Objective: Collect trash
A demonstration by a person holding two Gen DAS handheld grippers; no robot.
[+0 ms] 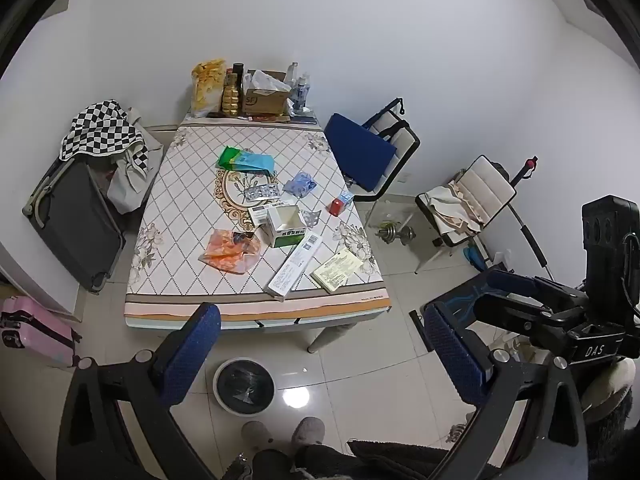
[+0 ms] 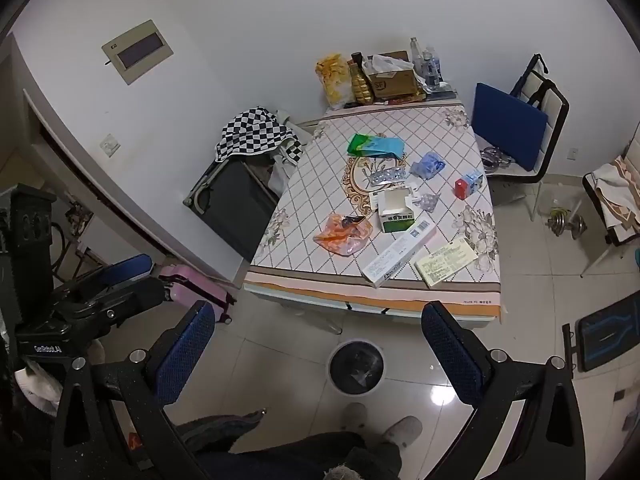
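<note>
A table with a diamond-pattern cloth holds scattered trash: an orange plastic wrapper, an open green-and-white box, a long white box, a yellow leaflet, a green-blue packet, a blister pack, a blue wrapper and a small red box. A round bin with a black liner stands on the floor before the table; it also shows in the right wrist view. My left gripper and right gripper are open and empty, high above the floor, short of the table.
Bottles, a cardboard box and a snack bag stand at the table's far end. A grey suitcase and pink suitcase are at the left. Chairs and dumbbells are at the right. The person's slippers are below.
</note>
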